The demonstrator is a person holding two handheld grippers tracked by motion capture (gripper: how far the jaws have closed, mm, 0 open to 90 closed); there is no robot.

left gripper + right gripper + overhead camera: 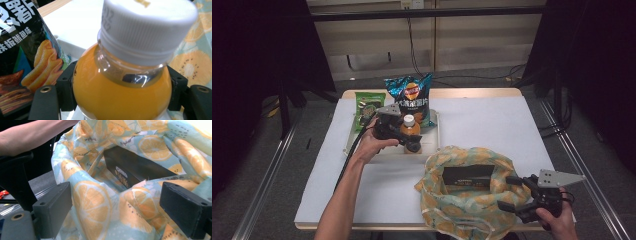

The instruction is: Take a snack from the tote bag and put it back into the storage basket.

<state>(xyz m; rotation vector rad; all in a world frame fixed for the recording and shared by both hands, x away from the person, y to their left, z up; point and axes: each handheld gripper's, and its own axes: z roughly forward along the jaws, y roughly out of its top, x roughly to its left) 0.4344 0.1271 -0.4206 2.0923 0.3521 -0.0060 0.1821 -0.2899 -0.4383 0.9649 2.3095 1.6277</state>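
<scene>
Two grippers are working: the left gripper (408, 136) is clamping the orange juice bottle (120, 95) on the tray (349, 142). The right gripper (512, 192) is gaping wide around the fruit-print bag's (462, 200) rim.

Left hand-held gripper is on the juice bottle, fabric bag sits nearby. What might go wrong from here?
1. The left hand-held gripper grips the rounded shoulder of the juice bottle; it may slip.
2. The chip bag stands right behind; lifting could topple it.
3. The fabric bag mouth sags around the black box, leaving little room.
</scene>
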